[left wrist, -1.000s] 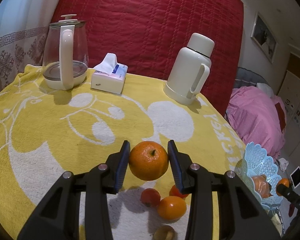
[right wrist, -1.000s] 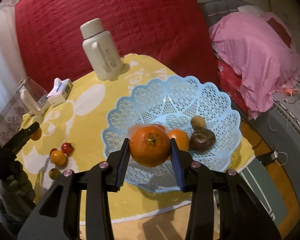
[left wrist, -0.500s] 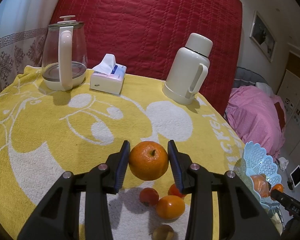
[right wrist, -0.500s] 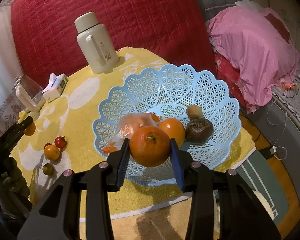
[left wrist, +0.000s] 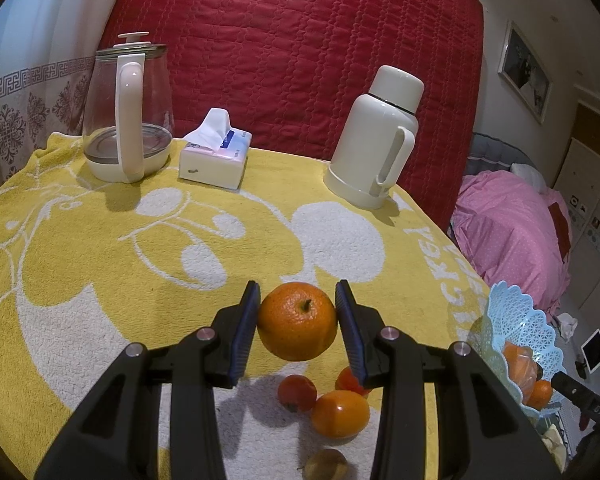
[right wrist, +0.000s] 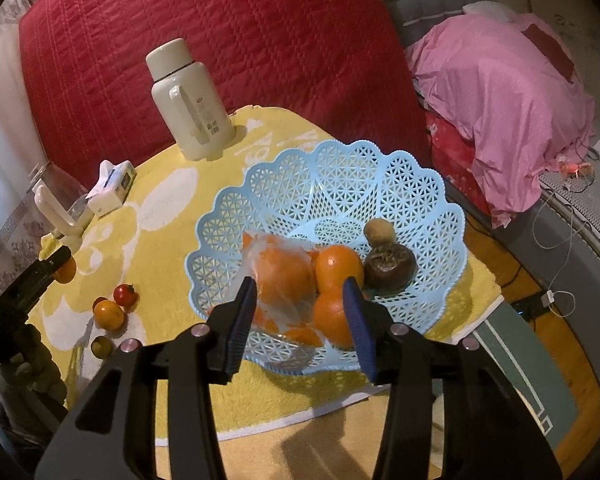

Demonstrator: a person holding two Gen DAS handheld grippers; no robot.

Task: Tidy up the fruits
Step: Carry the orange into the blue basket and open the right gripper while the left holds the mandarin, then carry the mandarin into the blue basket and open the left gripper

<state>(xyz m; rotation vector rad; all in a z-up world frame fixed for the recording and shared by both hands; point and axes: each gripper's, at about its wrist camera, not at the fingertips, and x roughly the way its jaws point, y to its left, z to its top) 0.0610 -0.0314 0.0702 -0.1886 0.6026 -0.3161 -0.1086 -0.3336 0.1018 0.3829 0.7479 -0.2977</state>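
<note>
Glass kettle (left wrist: 126,112), tissue box (left wrist: 216,156), cream thermos (left wrist: 378,136), pink bedding (right wrist: 500,92)

Left gripper (left wrist: 297,322) clamped; right gripper (right wrist: 301,314) fingers just parted

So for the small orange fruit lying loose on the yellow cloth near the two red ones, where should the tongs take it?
Grip the small orange fruit across its middle, coming from above. It is round and sits flat on the yellow cloth, with a red fruit close on one side, so put the pads on the sides away from that neighbour.
</note>
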